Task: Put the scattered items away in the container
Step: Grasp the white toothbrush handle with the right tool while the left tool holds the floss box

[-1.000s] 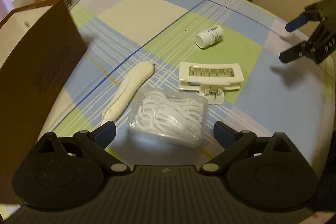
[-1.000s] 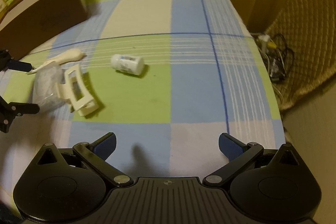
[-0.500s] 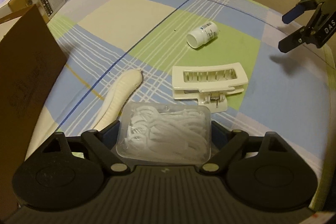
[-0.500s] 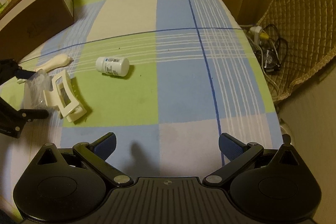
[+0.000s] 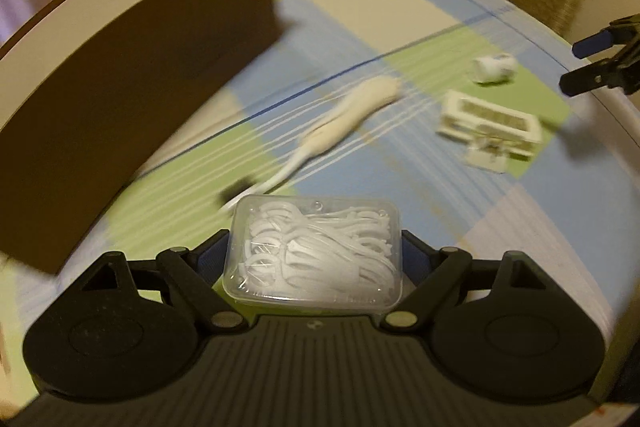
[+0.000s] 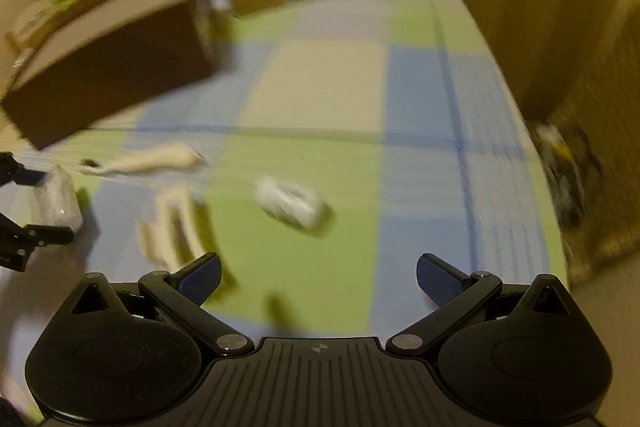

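Left gripper (image 5: 316, 255) clamps floss case (image 5: 314, 253) by its sides: light, stiff, slick; right gripper (image 6: 319, 277) gapes wide, empty.

Your left gripper (image 5: 314, 251) is clamped on the clear floss box (image 5: 314, 253), held above the checked cloth (image 5: 500, 219). Brown box (image 5: 132, 87) at 10 o'clock. Cream brush (image 5: 344, 119) at 12, lying flat. Hair clip (image 5: 490, 127) at 1 to 2, bottle (image 5: 492, 67) beyond it. Your right gripper (image 5: 588, 65) at 2, jaws apart. Background blurred.
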`<state>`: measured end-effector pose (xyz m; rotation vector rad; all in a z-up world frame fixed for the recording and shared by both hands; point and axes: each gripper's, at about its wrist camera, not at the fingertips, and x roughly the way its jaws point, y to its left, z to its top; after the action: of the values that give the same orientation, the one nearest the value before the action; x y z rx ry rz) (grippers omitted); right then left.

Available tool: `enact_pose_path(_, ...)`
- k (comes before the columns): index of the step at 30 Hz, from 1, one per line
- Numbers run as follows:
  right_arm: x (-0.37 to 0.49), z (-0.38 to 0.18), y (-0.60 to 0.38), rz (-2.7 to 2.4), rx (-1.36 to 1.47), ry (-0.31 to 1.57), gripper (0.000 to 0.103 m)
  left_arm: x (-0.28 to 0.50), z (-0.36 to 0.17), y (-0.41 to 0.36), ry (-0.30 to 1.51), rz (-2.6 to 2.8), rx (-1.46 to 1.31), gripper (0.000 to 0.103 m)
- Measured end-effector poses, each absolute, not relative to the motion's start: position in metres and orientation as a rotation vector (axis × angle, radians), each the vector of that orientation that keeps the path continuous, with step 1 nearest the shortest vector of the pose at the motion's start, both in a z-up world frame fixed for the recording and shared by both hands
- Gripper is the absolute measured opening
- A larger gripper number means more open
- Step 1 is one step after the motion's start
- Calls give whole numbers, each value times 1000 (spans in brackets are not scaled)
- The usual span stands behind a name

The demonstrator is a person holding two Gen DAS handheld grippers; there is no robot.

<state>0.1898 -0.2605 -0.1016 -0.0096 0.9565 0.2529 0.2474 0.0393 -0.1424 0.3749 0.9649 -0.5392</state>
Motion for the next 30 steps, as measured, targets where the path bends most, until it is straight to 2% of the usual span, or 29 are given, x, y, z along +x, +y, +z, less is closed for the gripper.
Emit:
enact_pose_path(6, 220, -91, -212, 541, -114, 863, 101, 241, -131, 77, 973, -399, 318, 84)
enact_pose_path(13, 258, -114, -146, 832, -343, 880, 99, 234, -124, 105, 975, -297, 237, 84)
enact_pose_path(16, 278, -125, -128, 878, -405, 914, 78, 229, -122, 116, 978, -265, 218, 84)
enact_pose_path(18, 291, -135, -118, 890, -443, 953, 74, 226, -121, 124, 981, -246, 209, 84)
enact_pose_path(20, 298, -143, -112, 912, -471, 977, 57, 222, -120, 130, 984, -229, 202, 84)
enact_pose_path(26, 292, -149, -93, 970, -488, 1051, 26, 216, -118, 144, 986, -201, 174, 84)
enact_pose_path(30, 258, -149, -73, 1001, -518, 1055, 22, 214, -119, 145, 990, -204, 160, 84)
